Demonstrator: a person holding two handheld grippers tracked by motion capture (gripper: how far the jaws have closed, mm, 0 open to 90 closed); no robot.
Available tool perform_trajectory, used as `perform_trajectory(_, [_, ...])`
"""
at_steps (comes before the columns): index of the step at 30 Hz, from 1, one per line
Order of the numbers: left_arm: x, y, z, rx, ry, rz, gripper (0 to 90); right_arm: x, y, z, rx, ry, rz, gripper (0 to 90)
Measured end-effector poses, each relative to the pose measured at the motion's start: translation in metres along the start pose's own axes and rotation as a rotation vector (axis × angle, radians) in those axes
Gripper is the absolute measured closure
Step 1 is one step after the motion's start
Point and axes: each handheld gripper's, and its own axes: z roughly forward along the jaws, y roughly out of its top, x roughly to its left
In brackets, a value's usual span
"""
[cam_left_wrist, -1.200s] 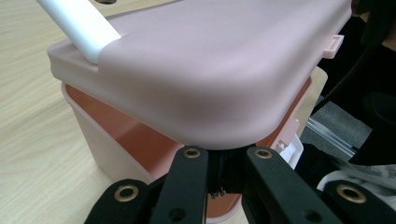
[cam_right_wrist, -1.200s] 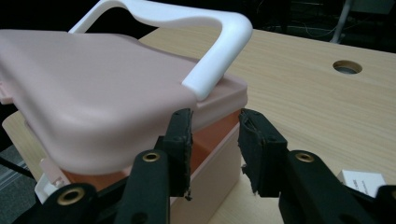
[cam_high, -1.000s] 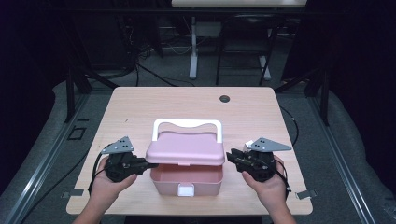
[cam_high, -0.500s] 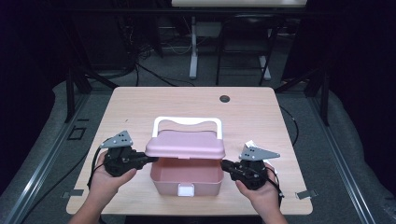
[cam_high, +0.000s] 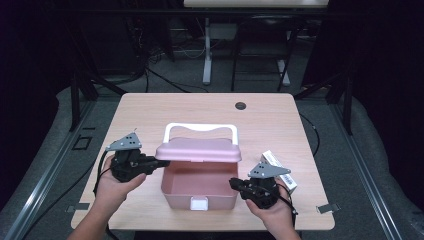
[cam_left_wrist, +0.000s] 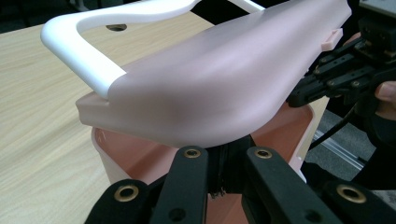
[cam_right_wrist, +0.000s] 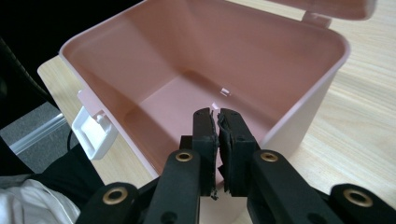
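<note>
A pink plastic box (cam_high: 176, 196) stands open near the table's front edge, its inside empty (cam_right_wrist: 187, 93). Its lid (cam_high: 197, 149) with a white handle (cam_high: 200, 127) hovers tilted above the rim. My left gripper (cam_high: 162, 162) is shut on the lid's left edge, and in the left gripper view the lid (cam_left_wrist: 210, 88) hangs just over the jaws (cam_left_wrist: 219, 156). My right gripper (cam_high: 234, 184) sits low at the box's right front corner. Its jaws have just been closing with nothing between them, and the pads now almost meet (cam_right_wrist: 218, 114) over the box rim (cam_right_wrist: 299, 126).
A small white carton (cam_high: 271, 157) lies on the table just behind my right hand. A white latch (cam_high: 199, 203) sits on the box's front wall. A round cable hole (cam_high: 241, 105) marks the far side of the wooden table (cam_high: 150, 110).
My right gripper has dropped away from the lid's right edge toward the table's front and closed its jaws. The left gripper keeps the lid raised in place.
</note>
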Motion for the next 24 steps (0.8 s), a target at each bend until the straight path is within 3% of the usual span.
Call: perform_trajectory(24, [0.01, 0.019, 0.0, -0.017, -0.003, -0.008, 89.4, 0.004, -0.004, 0.018, 0.021, 0.03, -0.006, 84.5])
